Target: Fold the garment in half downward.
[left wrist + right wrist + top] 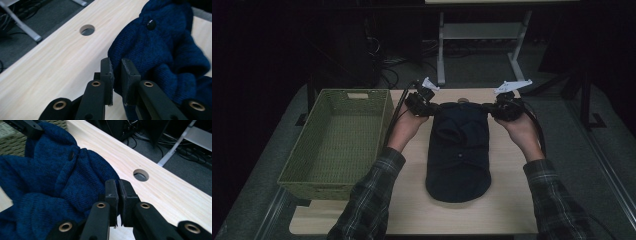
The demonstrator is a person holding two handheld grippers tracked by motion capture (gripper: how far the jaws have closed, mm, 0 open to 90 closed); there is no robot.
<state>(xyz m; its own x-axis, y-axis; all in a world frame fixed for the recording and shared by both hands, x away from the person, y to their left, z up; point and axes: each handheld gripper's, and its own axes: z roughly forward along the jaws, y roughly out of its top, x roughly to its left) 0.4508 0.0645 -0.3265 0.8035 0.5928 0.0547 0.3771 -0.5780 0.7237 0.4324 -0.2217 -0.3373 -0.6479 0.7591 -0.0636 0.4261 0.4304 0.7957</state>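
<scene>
Two claws hold the far end of a navy knit cardigan [458, 150], one at each corner: the left claw [428, 107] is clamped on the fabric edge at the garment's left, the right claw [490, 107] is clamped on the edge at its right. In the left gripper view the pads pinch a fold of knit between them [117, 75]; in the right gripper view the pads [118, 195] are pressed nearly together on a thin bit of cloth. The cardigan lies folded on the bench [512, 210], its long axis running from the person's side toward the far edge, with the near end resting on the wood and the far end taken up by the claws. A cable hole [87, 29] sits in the bench just beyond it. The green woven basket [337, 145] stands well to the left, so the left hand [407, 127] is the nearer one to it. Any carry would likely go leftward, with both grips kept level so the fold holds.
</scene>
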